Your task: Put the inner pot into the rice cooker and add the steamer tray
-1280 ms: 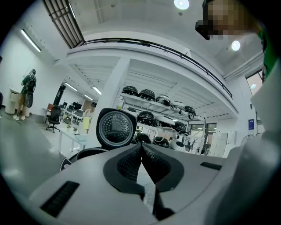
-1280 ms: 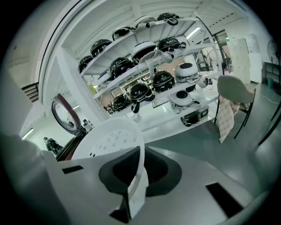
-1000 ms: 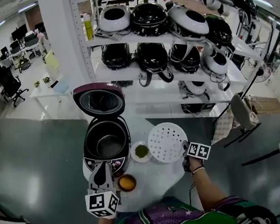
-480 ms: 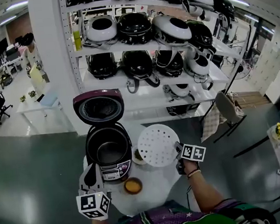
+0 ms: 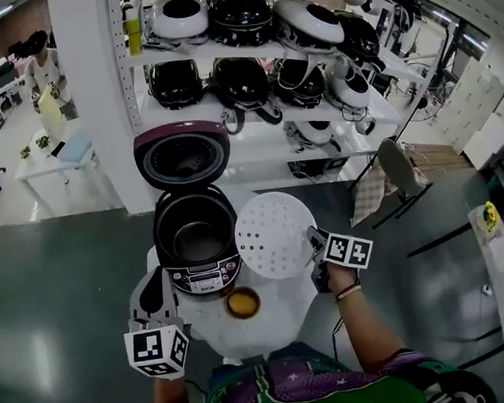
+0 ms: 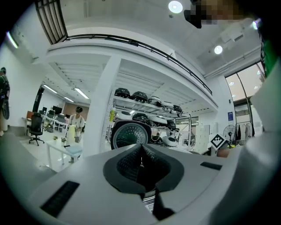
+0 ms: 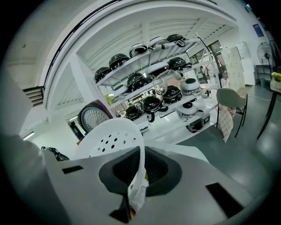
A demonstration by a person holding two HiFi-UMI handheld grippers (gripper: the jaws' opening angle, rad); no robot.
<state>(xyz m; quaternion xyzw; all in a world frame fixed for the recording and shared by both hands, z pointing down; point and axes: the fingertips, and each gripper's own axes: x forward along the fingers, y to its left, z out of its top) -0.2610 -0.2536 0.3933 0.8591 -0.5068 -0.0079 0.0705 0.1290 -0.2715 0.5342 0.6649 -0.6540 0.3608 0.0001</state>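
The rice cooker (image 5: 200,273) stands open on the small white table (image 5: 277,314), its maroon lid (image 5: 182,156) tipped up at the back. The dark inner pot (image 5: 195,240) sits inside it. My right gripper (image 5: 316,254) is shut on the rim of the white perforated steamer tray (image 5: 275,236) and holds it tilted above the table, just right of the cooker. In the right gripper view the tray (image 7: 112,138) rises from between the jaws of that gripper (image 7: 137,180). My left gripper (image 5: 153,294) is shut and empty, at the cooker's front left; its view (image 6: 141,160) faces the raised lid (image 6: 129,135).
A small bowl with orange contents (image 5: 242,304) sits on the table in front of the cooker. White shelves (image 5: 252,116) full of several rice cookers stand behind. A chair (image 5: 391,177) is to the right, and a person (image 5: 41,71) stands at the far left.
The right gripper has lifted the steamer tray off the table and carried it left toward the cooker, covering the green bowl. The left gripper has drifted left, away from the cooker's front.
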